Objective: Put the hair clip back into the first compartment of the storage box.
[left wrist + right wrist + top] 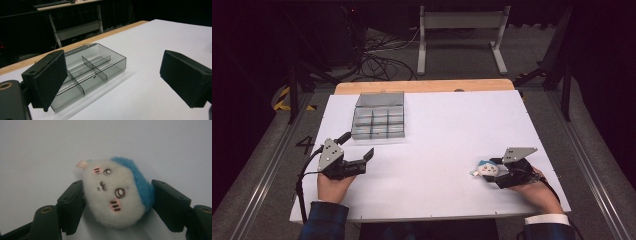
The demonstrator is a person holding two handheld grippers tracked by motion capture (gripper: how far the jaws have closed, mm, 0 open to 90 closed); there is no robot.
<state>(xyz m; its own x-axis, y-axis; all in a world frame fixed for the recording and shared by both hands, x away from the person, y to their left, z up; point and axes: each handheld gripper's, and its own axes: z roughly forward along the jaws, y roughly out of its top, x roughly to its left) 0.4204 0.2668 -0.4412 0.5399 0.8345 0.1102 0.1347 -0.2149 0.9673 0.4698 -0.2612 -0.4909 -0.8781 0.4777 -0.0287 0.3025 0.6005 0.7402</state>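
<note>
Pinching a plush toy (117, 195) across its sides, the right gripper (498, 171) has its jaws closed onto it, near the table's (437, 125) right front corner. Soft, light and squashy, it should hold best across the middle. Left gripper (357, 150) gapes empty before the divided tray (100, 67). Bare table lies between tray and toy.

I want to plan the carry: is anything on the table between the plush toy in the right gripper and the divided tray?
Nothing visible. The right gripper is closed on the plush toy, and bare white table lies between it and the grey divided tray. The left gripper, open, sits just in front of the tray, left of that line.
</note>
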